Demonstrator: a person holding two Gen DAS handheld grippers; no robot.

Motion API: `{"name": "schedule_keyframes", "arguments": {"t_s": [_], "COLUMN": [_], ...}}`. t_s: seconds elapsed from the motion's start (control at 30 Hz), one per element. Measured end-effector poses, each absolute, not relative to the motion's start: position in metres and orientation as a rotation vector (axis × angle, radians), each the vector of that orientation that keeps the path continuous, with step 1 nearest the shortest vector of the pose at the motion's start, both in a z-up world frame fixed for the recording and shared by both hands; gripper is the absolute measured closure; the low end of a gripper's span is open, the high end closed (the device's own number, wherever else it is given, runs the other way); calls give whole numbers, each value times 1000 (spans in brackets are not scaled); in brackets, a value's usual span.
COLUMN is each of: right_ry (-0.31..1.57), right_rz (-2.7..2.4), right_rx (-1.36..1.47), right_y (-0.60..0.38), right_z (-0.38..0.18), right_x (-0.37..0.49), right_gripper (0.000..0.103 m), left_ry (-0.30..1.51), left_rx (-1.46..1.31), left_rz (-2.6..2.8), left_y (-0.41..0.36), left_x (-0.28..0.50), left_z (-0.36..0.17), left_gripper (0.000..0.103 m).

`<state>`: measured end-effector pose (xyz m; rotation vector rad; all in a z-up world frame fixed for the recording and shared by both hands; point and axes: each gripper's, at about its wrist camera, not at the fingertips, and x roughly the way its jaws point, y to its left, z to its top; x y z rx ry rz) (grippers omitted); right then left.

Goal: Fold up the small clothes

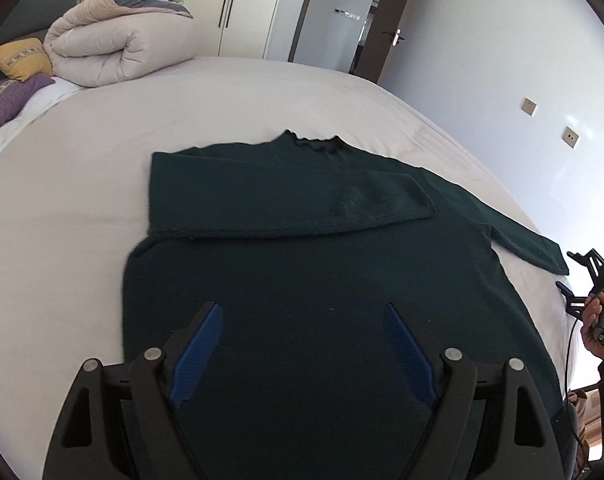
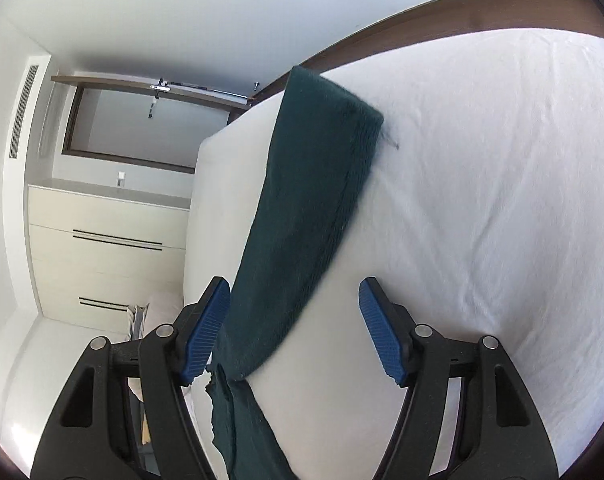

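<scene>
Fold partly done: one sleeve in, one out.
Dark green sweater (image 1: 322, 272) lies flat on bed (image 1: 81, 152); other sleeve (image 2: 314, 208) still outstretched. Left gripper (image 1: 304, 354) and right gripper (image 2: 293, 328) gape, gripping nothing.

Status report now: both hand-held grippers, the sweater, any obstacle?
Left hand-held gripper open, empty. Right hand-held gripper open around unfolded sleeve. Dark green sweater flat on bed, one sleeve folded across. Nothing in the way.

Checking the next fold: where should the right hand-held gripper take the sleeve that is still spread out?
Probably at the cuff end of the unfolded sleeve, coming from the bed's right edge. It lies flat and straight out from the dark green sweater, so the right hand-held gripper, already open over it, can pinch across the cuff.
</scene>
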<state>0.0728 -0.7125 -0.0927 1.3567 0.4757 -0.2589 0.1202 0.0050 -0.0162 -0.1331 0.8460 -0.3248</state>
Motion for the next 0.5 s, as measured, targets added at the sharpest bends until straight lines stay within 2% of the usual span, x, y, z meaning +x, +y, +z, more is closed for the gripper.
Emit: {"name": "schedule_keyframes", "arguments": {"t_s": [0.23,0.3,0.33,0.37,0.5], "right_ry": [418,411,419,428,423], "right_rz": [-280,-293,-301,-311,-354], "right_rx": [1391,1379,1376,1377,1288], "right_y": [-730,-731,-731,-730,-710], "right_z": [-97,-97,-98,-101,-89], "right_x": [106,116,119,121,125], "right_gripper": [39,57,74,81,90], "left_ry": [924,934,936,938,939], "left_rx": [-178,-203,-216,-231,-288], "left_rz": [-374,-377,-378,-378,-413], "left_y": [-20,-18,-16,-14,-13], "left_x": [125,129,132,135,152], "left_z": [-42,-43,-44,-44,-41], "left_gripper": [19,19,19,19,19]}}
